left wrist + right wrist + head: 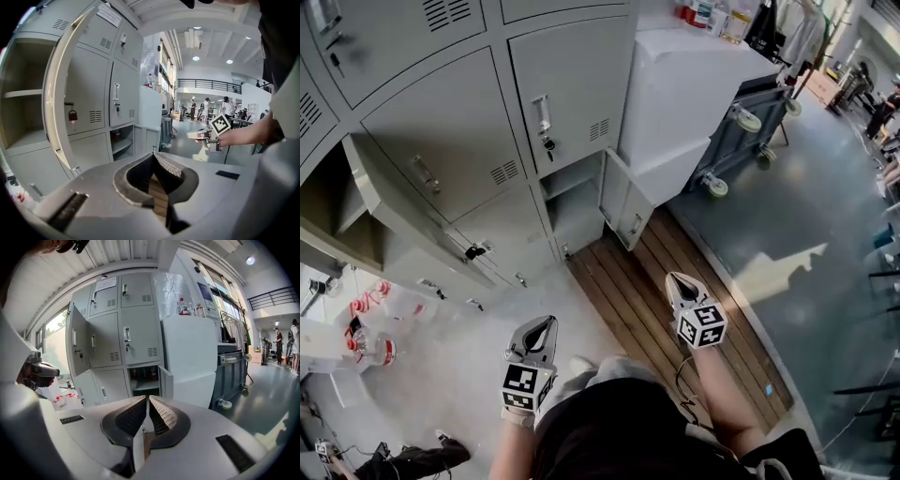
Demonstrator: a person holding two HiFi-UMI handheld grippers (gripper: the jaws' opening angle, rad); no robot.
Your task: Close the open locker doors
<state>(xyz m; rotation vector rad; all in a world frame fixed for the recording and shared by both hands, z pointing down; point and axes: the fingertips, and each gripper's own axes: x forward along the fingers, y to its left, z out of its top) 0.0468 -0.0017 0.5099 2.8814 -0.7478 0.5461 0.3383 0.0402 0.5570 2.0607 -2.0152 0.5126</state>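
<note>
In front of the locker bank [572,84], a step back from its face, the person holds both tools low and level. The left claw [542,328] is clenched, its ribbed pads meeting with nothing between them, as the left gripper view shows [153,155]. The right claw [146,398] is clenched too and grasps nothing, with only a hairline showing between its tips. That suits the job as I read it: a door here needs a shove, not a grip, and closed tips make one blunt pusher that will not snag on a handle or vent.

Two doors of the locker bank stand open. The lower door [623,202] is in the bottom row at the bank's right end and swings out over the wooden floor strip [675,281], beside the white cabinet [684,94] that stands against that end. The tall door [398,220] is toward the bank's left side and stands far out from its face, baring a shelved compartment [23,93].

The right claw [675,281] points roughly toward the lower door and is well apart from it. The left claw faces the tall door, also apart from it. Standing off like this probably keeps the person outside both swing arcs.

Neither door has been touched, so the task looks barely begun. Next likely comes an approach to the lower door's free edge.
</note>
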